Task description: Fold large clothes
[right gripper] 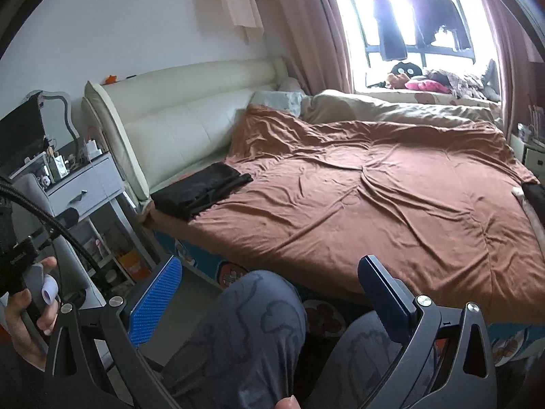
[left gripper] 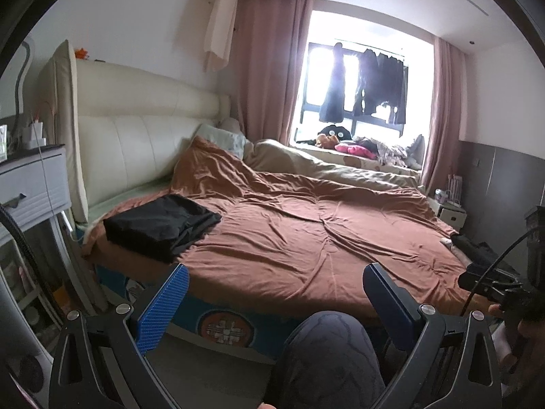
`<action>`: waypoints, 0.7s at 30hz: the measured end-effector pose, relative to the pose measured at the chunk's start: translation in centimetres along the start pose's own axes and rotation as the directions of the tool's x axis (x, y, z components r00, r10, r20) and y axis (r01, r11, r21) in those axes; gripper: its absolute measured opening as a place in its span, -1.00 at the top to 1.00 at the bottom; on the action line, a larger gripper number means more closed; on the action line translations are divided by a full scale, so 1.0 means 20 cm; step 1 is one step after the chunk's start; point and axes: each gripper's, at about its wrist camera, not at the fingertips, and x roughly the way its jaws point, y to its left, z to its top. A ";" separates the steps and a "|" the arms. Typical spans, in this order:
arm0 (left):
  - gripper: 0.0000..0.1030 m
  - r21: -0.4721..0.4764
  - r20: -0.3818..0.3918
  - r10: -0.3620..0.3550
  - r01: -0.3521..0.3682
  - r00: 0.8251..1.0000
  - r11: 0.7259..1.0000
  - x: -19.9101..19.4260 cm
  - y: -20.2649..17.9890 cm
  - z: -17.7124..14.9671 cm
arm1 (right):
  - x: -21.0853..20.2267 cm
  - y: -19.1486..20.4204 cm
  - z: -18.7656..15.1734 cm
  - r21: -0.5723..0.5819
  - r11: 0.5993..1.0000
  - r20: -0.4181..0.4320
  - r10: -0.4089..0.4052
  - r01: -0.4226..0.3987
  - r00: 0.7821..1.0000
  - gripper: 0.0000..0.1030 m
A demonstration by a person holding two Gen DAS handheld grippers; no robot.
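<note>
1. Left gripper (left gripper: 274,301): its two blue-padded fingers are standing spread wide apart, gripping nothing, and hovering short of the near edge of the bed (left gripper: 218,327).
2. Right gripper (right gripper: 269,293): its fingers are likewise standing wide apart with nothing between them, hanging above the person's knees (right gripper: 245,327) in grey patterned trousers.
3. Folded black garment (left gripper: 161,226): it is lying ahead and to the left of the left gripper, well apart from its fingertips, on the near-left corner of the bed close to the cream headboard (left gripper: 136,136). In the right wrist view the same garment (right gripper: 202,191) is sitting ahead-left of the right gripper.
4. Appearance of the garment: it is forming a flat, roughly rectangular black stack, with several layered edges showing along its near and right sides; the fabric is looking matte and lightly creased.
5. Brown bedspread (left gripper: 306,238): it is spreading across the mattress straight ahead of both grippers, its surface wrinkling in long shallow folds.
6. Second dark item (left gripper: 477,248): it is resting at the far-right edge of the bed, ahead-right of the left gripper; its kind cannot be told.
7. Dark clothes (left gripper: 374,81): they are hanging in the bright window far ahead.
</note>
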 end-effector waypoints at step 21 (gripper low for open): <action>-0.99 0.016 0.013 0.034 -0.034 0.999 0.999 0.01 0.00 -0.01 | 0.02 -0.03 -0.01 0.035 0.999 0.005 0.002 -0.002 1.000 -1.00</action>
